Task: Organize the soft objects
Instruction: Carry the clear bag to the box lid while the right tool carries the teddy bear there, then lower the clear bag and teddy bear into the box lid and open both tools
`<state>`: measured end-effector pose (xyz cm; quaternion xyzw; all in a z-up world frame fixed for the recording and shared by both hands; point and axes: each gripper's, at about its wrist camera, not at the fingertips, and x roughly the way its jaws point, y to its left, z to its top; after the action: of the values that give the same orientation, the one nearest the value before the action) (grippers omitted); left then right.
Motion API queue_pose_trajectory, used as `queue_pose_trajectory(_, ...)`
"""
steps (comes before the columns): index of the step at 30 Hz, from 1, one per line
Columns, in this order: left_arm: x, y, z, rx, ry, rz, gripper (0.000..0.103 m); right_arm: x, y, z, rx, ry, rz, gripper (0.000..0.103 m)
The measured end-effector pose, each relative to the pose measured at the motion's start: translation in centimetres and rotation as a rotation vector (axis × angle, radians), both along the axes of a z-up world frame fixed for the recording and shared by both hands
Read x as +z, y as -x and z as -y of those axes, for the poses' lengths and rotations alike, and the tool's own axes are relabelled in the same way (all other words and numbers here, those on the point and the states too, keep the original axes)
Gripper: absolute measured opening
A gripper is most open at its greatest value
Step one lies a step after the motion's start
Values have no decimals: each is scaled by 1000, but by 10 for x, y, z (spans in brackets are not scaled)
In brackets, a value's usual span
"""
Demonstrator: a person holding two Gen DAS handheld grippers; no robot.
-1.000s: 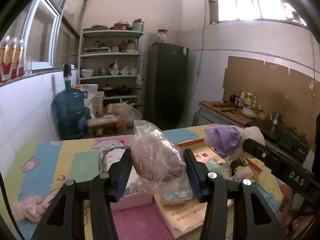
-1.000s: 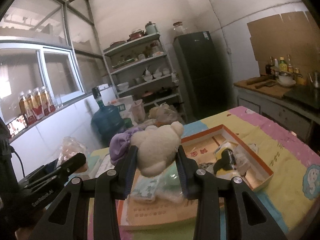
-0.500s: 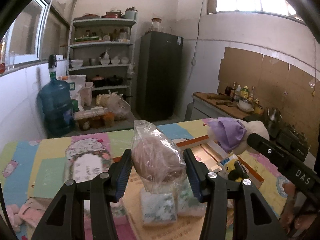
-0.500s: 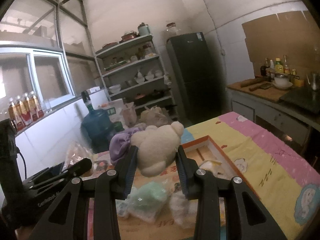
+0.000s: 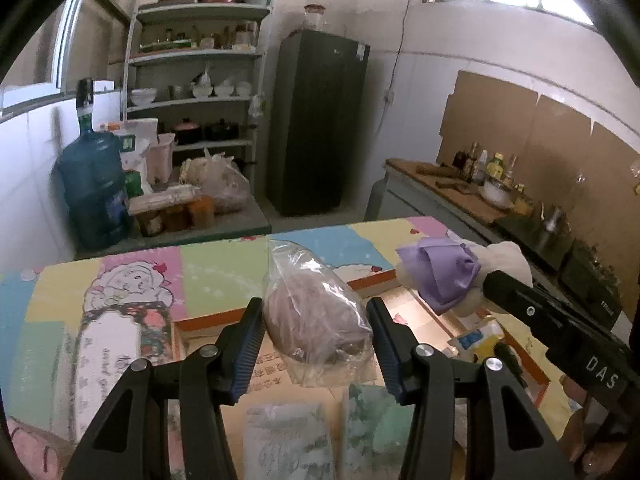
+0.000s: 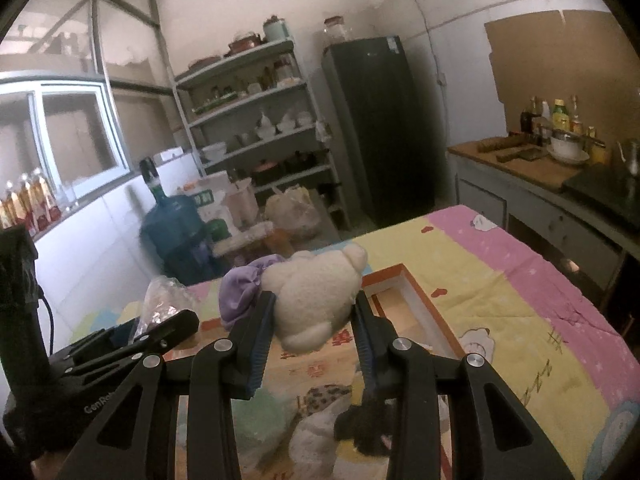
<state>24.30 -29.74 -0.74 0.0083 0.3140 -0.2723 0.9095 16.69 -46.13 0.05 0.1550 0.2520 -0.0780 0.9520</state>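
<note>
My left gripper [image 5: 316,328] is shut on a clear plastic bag with a brownish soft lump [image 5: 312,316] and holds it above an orange-rimmed cardboard box [image 5: 372,280]. My right gripper [image 6: 314,320] is shut on a cream plush bear with a purple cloth [image 6: 316,296], also held over the box [image 6: 412,296]. The bear also shows in the left wrist view [image 5: 460,276], to the right of the bag. Green and white bagged soft items [image 5: 376,428] lie in the box below.
The box sits on a table with a colourful cartoon cloth [image 6: 520,320]. Behind it stand a blue water jug [image 5: 94,184], a shelf rack [image 5: 196,80] and a dark fridge [image 5: 320,120]. A kitchen counter [image 6: 540,172] runs along the right.
Both grippers have moved forward over the box with their loads still held. The table's far edge and the room behind now look closer.
</note>
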Motion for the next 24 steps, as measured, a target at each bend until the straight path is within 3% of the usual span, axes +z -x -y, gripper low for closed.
queue_pose_trajectory(11,-29,-34,22,-27,-23,-214,52,-27,-34,10,3,13,-118,39)
queue_pose_trajectory(24,-62,-55,26,-48,36,-416,53,-41,-52,9,15,55,-205,40)
